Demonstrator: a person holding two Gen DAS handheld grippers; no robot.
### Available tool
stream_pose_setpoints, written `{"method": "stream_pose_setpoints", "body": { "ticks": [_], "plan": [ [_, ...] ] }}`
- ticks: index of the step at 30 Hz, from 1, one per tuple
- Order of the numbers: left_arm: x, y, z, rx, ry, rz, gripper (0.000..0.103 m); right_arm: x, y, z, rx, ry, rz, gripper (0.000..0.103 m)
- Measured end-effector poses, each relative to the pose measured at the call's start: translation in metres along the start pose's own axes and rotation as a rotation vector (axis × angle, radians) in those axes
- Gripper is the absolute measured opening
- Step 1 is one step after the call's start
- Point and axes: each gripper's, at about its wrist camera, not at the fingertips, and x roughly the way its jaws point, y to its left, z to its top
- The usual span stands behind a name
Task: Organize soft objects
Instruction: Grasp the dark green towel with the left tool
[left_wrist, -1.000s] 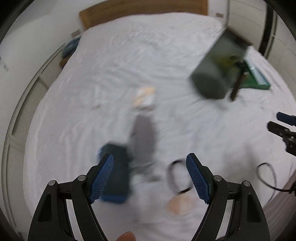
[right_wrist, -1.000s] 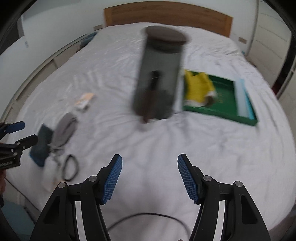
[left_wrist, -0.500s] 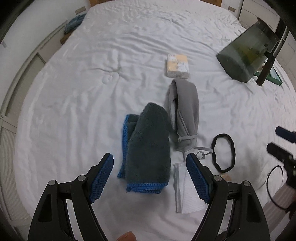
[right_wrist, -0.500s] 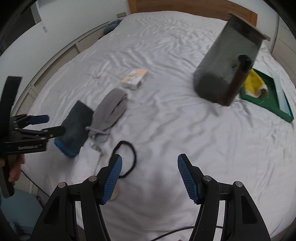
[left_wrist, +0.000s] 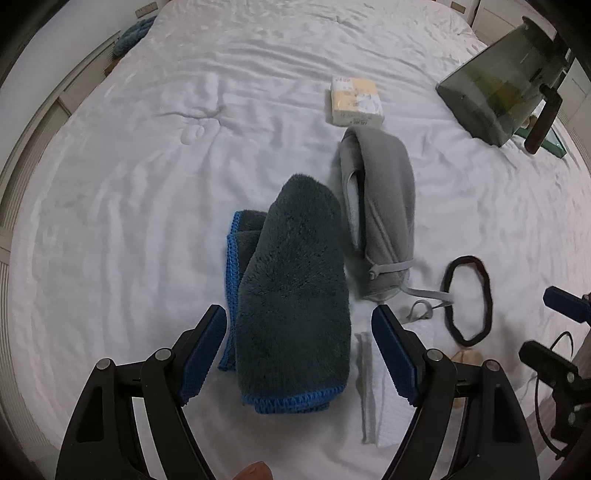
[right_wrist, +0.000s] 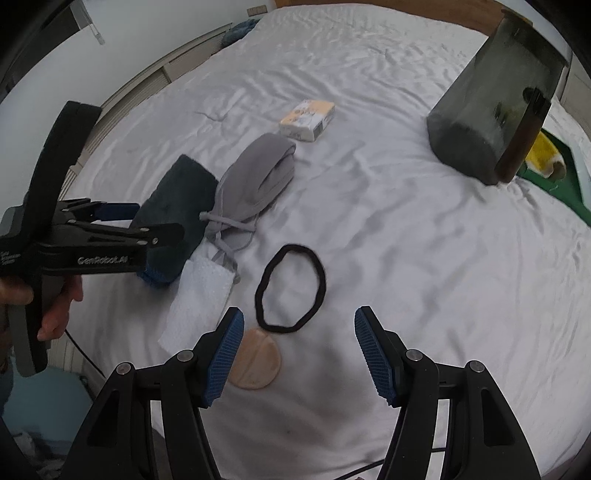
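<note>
Hanging over a white bed (left_wrist: 147, 184), left gripper (left_wrist: 299, 350) with jaws spread wide and gripping nothing. Lying right between those jaws, partly under them: a fluffy dark towel (left_wrist: 295, 295) with a blue edge, folded over. Lying just past the right jaw: a rolled grey cloth (left_wrist: 384, 206) with strings, touching the towel's side. Sitting under the right jaw: a small white cloth (left_wrist: 384, 398). Resting farther ahead of the jaws: a small yellow pack (left_wrist: 356, 99).

Hanging lower on the bed, right gripper (right_wrist: 299, 354), jaws wide too and holding nothing. Lying just ahead, between these jaws: a black band (right_wrist: 291, 291) in a loop. Peeking out beside the left jaw: a tan round pad (right_wrist: 256, 363). Standing far ahead, off to the right jaw's side: a dark see-through bin (right_wrist: 491, 107), tilted. Showing behind the bin: a green tray (right_wrist: 561, 192) with something yellow (right_wrist: 543, 157) in it.
</note>
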Motion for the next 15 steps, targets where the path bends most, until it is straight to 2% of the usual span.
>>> {"method": "stream_pose_setpoints", "body": {
  "ticks": [15],
  "plan": [
    [0.029,0.012,-0.006,-0.037,0.055,-0.026,0.076,0.016,0.015,-0.011,-0.023,0.018,0.023,0.063]
  ]
}}
